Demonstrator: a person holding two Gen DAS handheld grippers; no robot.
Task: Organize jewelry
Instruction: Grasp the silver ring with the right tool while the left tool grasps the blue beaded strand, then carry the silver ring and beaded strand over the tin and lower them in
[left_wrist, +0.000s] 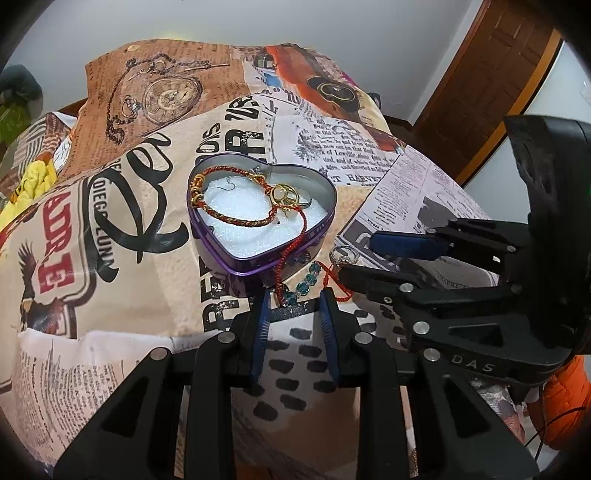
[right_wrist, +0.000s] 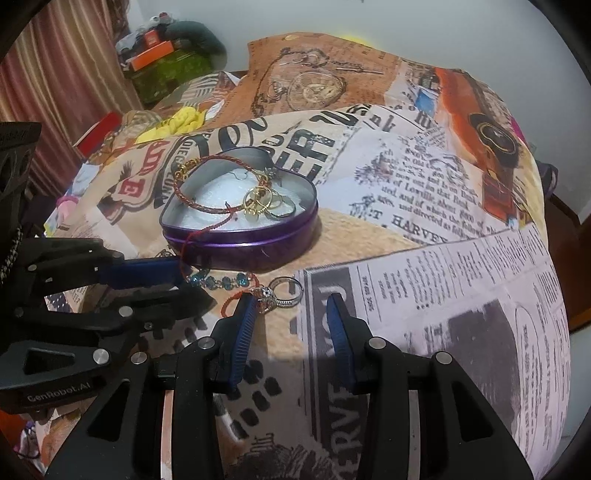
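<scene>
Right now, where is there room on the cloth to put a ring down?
Free cloth lies right of the tin, over the newspaper print, and left of the tin by the big black letters. It is crowded in front of the tin: the bead bracelet, silver ring, left gripper and right gripper.

Even indoor light, soft shadows, fisheye edges (dark vignette)

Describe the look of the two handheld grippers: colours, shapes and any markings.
Both are black plastic linkage grippers with triangular cut-outs, silver round pivot pins and two blue ribbed finger pads. The left gripper appears in the right wrist view with "GenRobot.AI" in pale lettering on its body. The right gripper shows the pale letters "DAS" on its body in the left wrist view. No sleeves or hands are visible.
</scene>
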